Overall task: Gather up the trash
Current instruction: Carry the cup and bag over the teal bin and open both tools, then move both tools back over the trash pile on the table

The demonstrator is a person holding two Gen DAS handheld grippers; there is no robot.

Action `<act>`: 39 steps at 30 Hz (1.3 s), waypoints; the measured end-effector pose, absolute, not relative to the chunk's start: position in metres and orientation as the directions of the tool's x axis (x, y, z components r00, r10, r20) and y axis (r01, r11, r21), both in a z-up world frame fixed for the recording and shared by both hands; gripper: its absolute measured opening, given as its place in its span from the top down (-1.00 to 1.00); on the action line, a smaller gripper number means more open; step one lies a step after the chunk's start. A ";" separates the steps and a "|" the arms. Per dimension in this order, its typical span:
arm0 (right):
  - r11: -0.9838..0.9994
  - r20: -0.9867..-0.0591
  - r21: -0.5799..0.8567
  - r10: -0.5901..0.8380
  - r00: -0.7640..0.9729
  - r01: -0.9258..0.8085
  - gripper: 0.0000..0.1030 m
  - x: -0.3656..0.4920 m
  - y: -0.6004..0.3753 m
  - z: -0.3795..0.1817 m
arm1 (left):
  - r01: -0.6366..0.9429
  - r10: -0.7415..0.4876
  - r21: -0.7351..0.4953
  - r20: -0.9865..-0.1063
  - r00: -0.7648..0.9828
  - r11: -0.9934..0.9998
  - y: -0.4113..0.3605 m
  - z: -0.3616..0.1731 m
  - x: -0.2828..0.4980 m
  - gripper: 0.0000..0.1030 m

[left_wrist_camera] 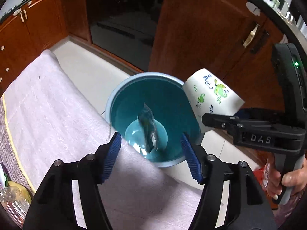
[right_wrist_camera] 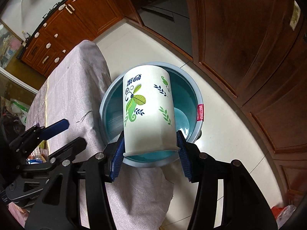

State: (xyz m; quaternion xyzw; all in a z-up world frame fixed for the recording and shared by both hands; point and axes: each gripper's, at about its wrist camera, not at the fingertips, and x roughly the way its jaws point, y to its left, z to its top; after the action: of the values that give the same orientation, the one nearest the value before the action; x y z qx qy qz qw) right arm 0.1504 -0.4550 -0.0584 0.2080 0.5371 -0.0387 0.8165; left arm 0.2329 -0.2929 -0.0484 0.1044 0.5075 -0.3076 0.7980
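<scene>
While the paper cup (right_wrist_camera: pixel 147 111), white with green leaves and blue lettering, hangs base-first over the blue bin (right_wrist_camera: pixel 191 88), clamped near its rim in the right gripper (right_wrist_camera: pixel 149 153), a blurred clear wrapper (left_wrist_camera: pixel 147 128) sits inside the bin below the left gripper (left_wrist_camera: pixel 151 153), whose jaws stand apart and empty; let go off-centre, the cup could clip the rim and bounce onto the floor (right_wrist_camera: pixel 220 134) or the cloth-covered bench (right_wrist_camera: pixel 76 88)

A worktop (left_wrist_camera: pixel 57 103) draped in a pale pinkish cloth (right_wrist_camera: pixel 76 80) stands on a light tiled floor (right_wrist_camera: pixel 220 134), where a blue bin (left_wrist_camera: pixel 115 95) sits right against the worktop's cloth-covered edge.
</scene>
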 end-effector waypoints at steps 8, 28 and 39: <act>0.917 -0.904 0.283 0.156 0.399 0.282 -0.11 0.161 -0.444 -0.065 | 0.573 -0.385 -0.126 -0.851 0.356 0.809 -0.264 -0.030 0.221 -0.92; 0.938 -0.914 0.199 0.074 0.399 0.283 -0.72 0.147 -0.413 -0.035 | 0.563 -0.432 -0.172 -0.823 0.369 0.809 -0.234 -0.003 0.197 -0.92; 0.955 -0.891 0.194 0.076 0.447 0.225 -0.72 0.113 -0.370 0.011 | 0.523 -0.454 -0.192 -0.777 0.436 0.830 -0.178 0.033 0.157 -0.92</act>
State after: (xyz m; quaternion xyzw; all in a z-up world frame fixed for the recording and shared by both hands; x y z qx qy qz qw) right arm 0.1132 -0.3701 0.0107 0.1437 0.5240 -0.0444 0.8384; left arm 0.1572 -0.1779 0.0332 0.0388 0.4456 -0.2887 0.8465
